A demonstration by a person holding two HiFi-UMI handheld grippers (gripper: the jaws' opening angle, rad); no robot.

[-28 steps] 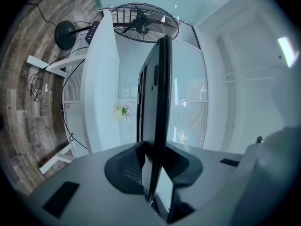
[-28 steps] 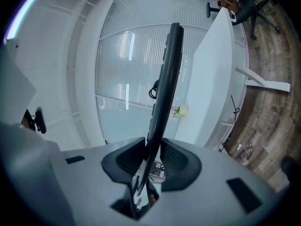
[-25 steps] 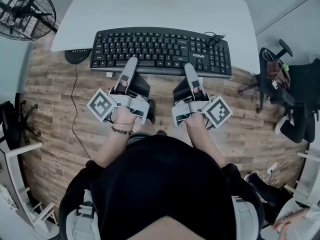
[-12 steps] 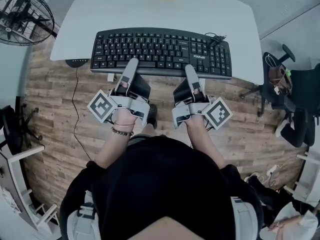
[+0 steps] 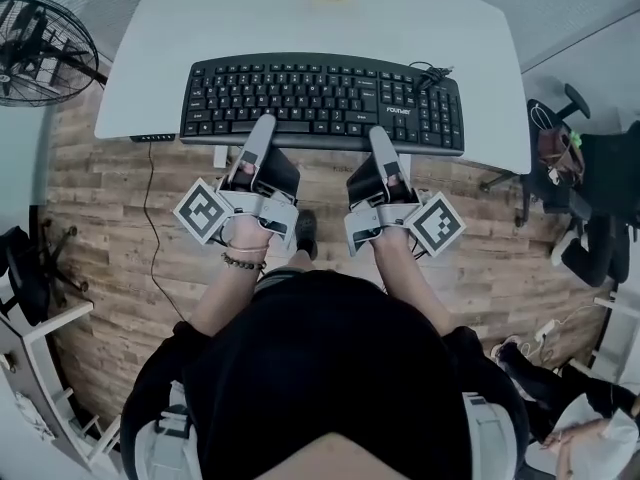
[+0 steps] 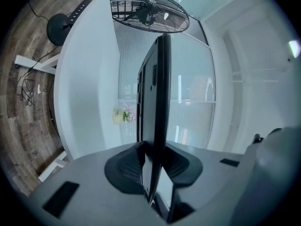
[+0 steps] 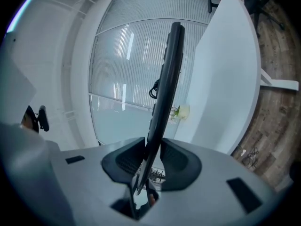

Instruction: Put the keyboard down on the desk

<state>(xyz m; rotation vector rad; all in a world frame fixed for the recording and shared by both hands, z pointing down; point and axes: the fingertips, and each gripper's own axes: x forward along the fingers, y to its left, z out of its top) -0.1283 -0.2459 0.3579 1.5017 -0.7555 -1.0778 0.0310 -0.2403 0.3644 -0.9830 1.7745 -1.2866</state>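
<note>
White desk (image 5: 250,18) fills the upper middle of the head view above a wood-plank floor (image 5: 110,218). The black keyboard (image 5: 320,98) hangs level over the desk's near edge and is clear of the top in both gripper views. The left gripper (image 5: 262,128) and right gripper (image 5: 379,138) each have their jaws clamped on the keyboard's near edge, one left of centre and one right. The carry looks nearly done: the next move likely calls for lowering both sides evenly until the base lies flat, then parting the jaws.

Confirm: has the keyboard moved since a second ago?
Yes. The keyboard went forward over the desk: its near edge, earlier overhanging the desk's front edge, now roughly lines up with it.
</note>
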